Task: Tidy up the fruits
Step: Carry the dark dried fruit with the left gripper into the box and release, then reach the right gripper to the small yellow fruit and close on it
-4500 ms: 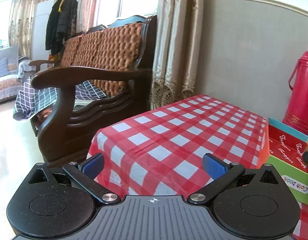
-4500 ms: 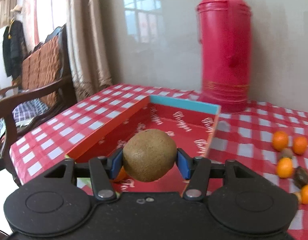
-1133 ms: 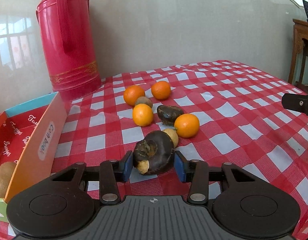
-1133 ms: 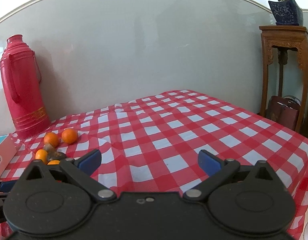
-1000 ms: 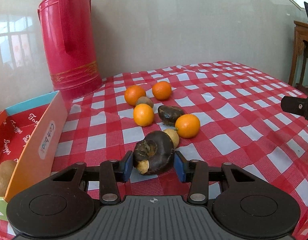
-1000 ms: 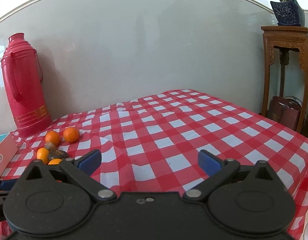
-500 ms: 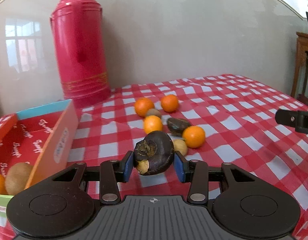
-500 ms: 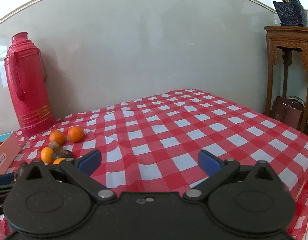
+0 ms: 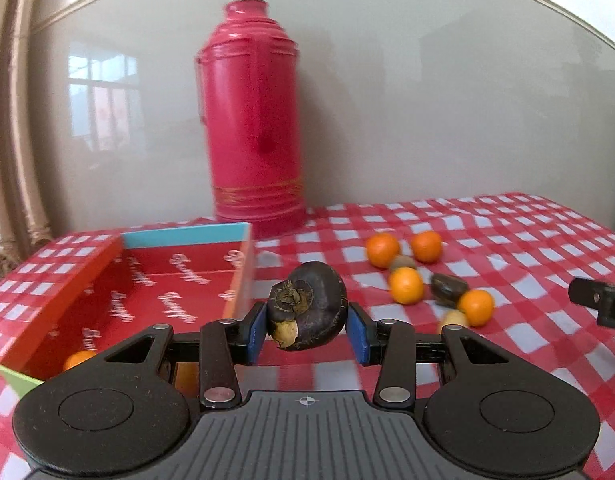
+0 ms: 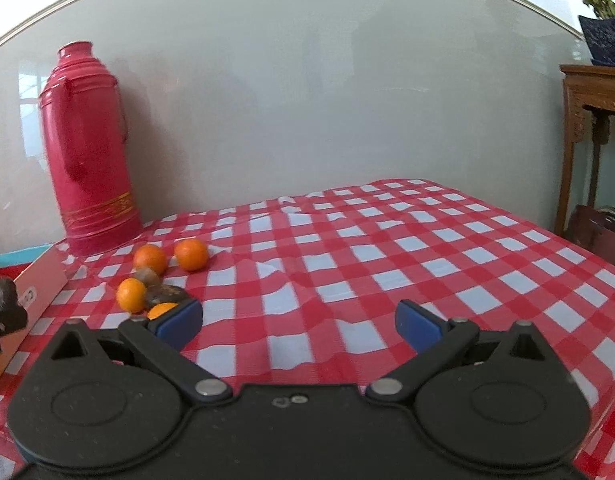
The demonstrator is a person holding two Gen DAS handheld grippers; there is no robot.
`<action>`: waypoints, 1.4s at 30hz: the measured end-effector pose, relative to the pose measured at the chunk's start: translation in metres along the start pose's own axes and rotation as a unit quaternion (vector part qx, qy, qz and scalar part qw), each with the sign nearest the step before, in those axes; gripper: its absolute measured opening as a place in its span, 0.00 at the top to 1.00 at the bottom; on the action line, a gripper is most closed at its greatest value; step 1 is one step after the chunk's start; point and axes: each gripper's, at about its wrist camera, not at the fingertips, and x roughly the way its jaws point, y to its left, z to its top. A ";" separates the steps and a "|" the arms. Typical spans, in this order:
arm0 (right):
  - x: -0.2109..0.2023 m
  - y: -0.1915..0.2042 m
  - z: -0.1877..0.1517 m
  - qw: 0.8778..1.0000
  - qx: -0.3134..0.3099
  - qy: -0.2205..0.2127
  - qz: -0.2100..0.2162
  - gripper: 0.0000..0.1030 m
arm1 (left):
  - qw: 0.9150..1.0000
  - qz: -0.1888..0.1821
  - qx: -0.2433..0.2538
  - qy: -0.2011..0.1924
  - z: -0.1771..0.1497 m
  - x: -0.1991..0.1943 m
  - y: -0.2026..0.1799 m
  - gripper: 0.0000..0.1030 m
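My left gripper is shut on a dark brown water chestnut and holds it above the cloth, just right of the red cardboard box. An orange fruit lies in the box's near corner. On the checked cloth to the right lie several small oranges, another dark chestnut and small brown fruits. My right gripper stands open and empty over bare cloth, right of the same fruit cluster. Its tip shows at the right edge of the left wrist view.
A tall red thermos stands against the wall behind the box. The red-and-white checked tablecloth stretches wide to the right. A dark wooden stand with a potted plant is beyond the table's right edge. A curtain hangs at far left.
My left gripper has lifted the chestnut off the cloth and swung left toward the box, which now fills the left of its view. The right gripper drifted slightly and stays open.
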 end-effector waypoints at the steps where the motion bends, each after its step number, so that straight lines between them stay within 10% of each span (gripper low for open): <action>1: 0.000 0.004 0.000 1.000 -0.002 0.000 0.002 0.05 | 1.000 0.006 -0.004 -0.002 0.000 -0.001 0.005 0.58; 18: 0.006 0.051 -0.007 0.998 -0.034 0.008 0.044 0.05 | 0.981 0.156 -0.111 0.024 -0.004 0.004 0.109 0.58; 29: 0.007 0.058 -0.008 0.998 -0.043 0.012 0.050 0.05 | 0.972 0.188 -0.126 0.058 -0.008 0.016 0.129 0.57; 33: 0.006 0.056 -0.008 0.998 -0.044 0.011 0.050 0.05 | 0.974 0.166 -0.142 0.056 -0.008 0.014 0.131 0.34; 42: 0.005 0.054 -0.007 0.998 -0.043 0.010 0.051 0.05 | 0.975 0.163 -0.149 0.037 -0.007 0.001 0.129 0.30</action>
